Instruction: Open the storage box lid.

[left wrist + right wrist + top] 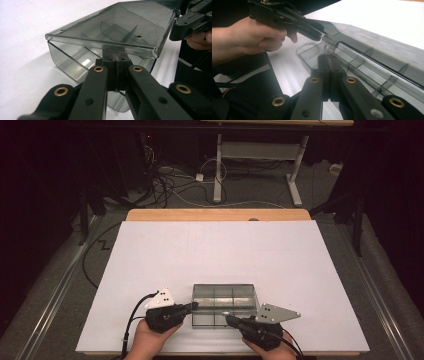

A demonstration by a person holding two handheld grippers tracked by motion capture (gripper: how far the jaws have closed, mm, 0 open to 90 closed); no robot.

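Dark floor surrounds the workspace in the high view, with a tangle of cables (165, 182) at eleven o'clock and one white desk frame (257, 162) with two legs at twelve o'clock. Closer in sits one wooden table (217, 214) covered by one large white sheet (215, 255), bare except at its near edge. At six o'clock on that sheet lies one clear smoky plastic box (224, 304), divided inside into compartments, its hinged lid (120, 22) raised off the base. Nothing stands between the box and either tool.

Two grippers work it, one in each hand. At seven o'clock of the box, the left gripper (189, 308) comes in from the side; in the left gripper view its jaws are pressed together on the lid's front lip, with the box spreading away beyond them. At five o'clock, the right gripper (231, 320) points at the near wall; in the right gripper view its jaws are closed tight at the box's near edge, though whether they pinch the rim or merely touch it cannot be told. The left hand (254, 37) appears there too, at ten o'clock.
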